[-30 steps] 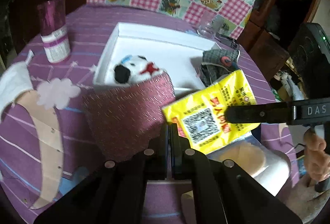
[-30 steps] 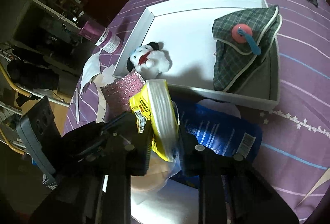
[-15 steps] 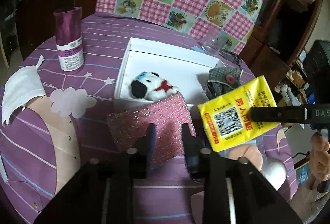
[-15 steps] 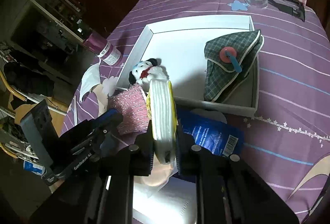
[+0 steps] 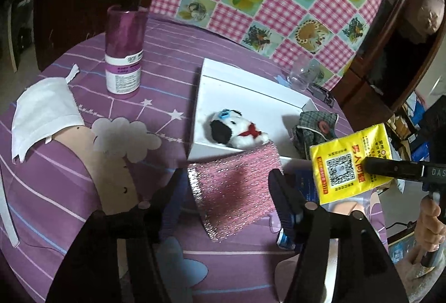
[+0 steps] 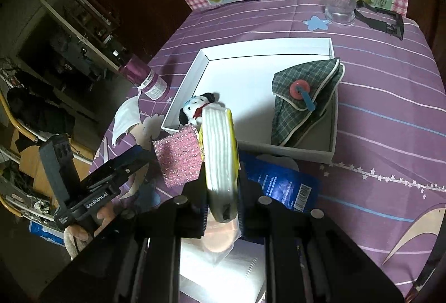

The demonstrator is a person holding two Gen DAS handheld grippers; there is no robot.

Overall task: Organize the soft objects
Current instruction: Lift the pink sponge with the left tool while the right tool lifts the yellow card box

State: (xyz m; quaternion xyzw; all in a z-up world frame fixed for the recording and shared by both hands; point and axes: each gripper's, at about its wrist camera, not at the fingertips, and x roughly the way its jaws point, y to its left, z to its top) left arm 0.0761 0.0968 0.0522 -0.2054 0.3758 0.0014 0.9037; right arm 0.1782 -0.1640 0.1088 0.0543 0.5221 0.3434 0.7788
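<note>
1. I took the white tray (image 6: pixel 333 155) on the worktop (image 6: pixel 390 119) as my landmark. A plush dog (image 5: pixel 237 130) and a plaid pouch (image 6: pixel 305 99) already lay inside it, at opposite ends.
2. My right gripper (image 6: pixel 221 202) had its fingers clamped on a yellow tissue pack (image 6: pixel 220 152), held in the air just in front of the tray's near wall, not yet over its floor.
3. My left gripper (image 5: pixel 227 191) had its fingers spread wide, one on each side of a pink sponge (image 5: pixel 237 191) that leaned against the near wall outside the tray. I could not tell whether they touched it.
4. A blue packet (image 6: pixel 278 183) also lay outside, just before the near wall.
5. A white mask (image 5: pixel 44 119) sat well to the left of the tray.
6. I judged the job roughly half done: two things stowed, one in hand, the sponge next.
</note>
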